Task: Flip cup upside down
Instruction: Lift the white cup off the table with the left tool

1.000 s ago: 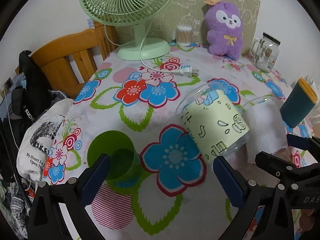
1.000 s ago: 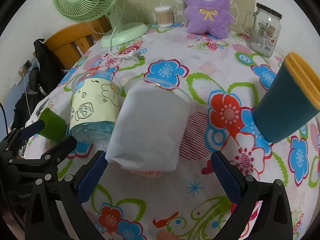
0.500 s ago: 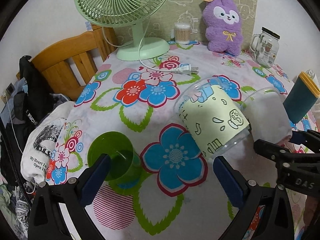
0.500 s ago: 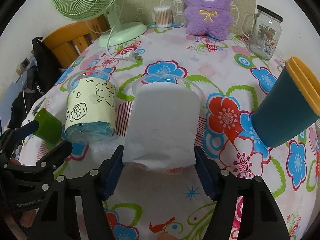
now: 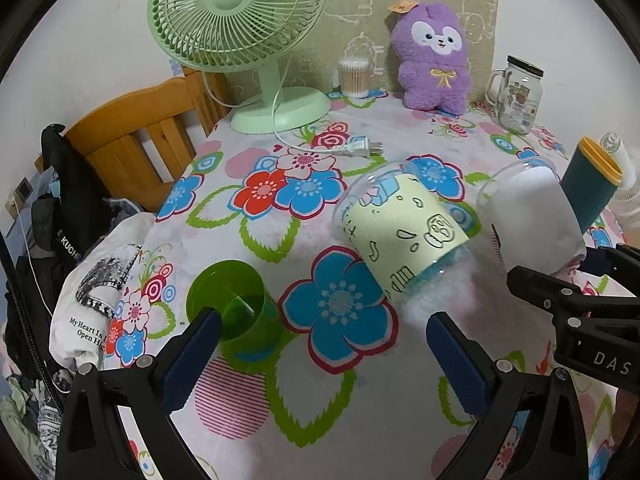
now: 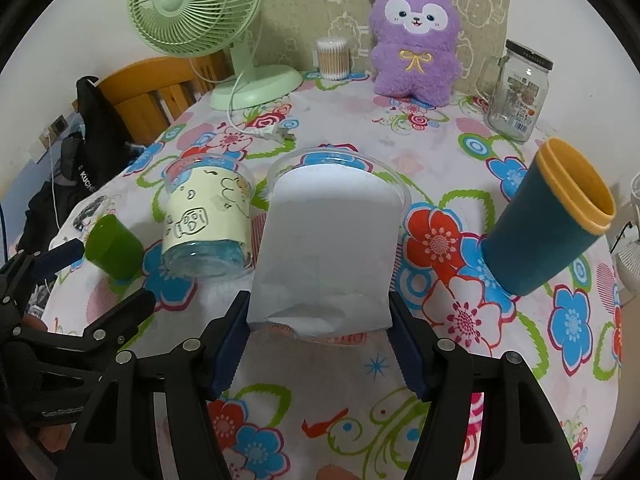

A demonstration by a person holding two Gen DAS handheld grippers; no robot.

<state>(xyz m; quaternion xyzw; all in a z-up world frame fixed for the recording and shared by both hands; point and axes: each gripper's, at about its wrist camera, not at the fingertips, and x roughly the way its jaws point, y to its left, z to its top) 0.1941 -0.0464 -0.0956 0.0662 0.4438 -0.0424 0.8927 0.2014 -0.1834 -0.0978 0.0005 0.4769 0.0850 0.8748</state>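
Closing in over the last second, the right gripper (image 6: 320, 332) has gone from wide apart to clamped on the base of the white-sleeved cup (image 6: 326, 240), which stands upright on the desk (image 6: 440, 168) between the yellow-sleeved cup (image 6: 208, 220) and the teal cup (image 6: 548, 220). With the grasp apparently made, lifting and inverting should come next. By contrast, the left gripper (image 5: 320, 352) stays wide and empty near the green cup (image 5: 236, 312).
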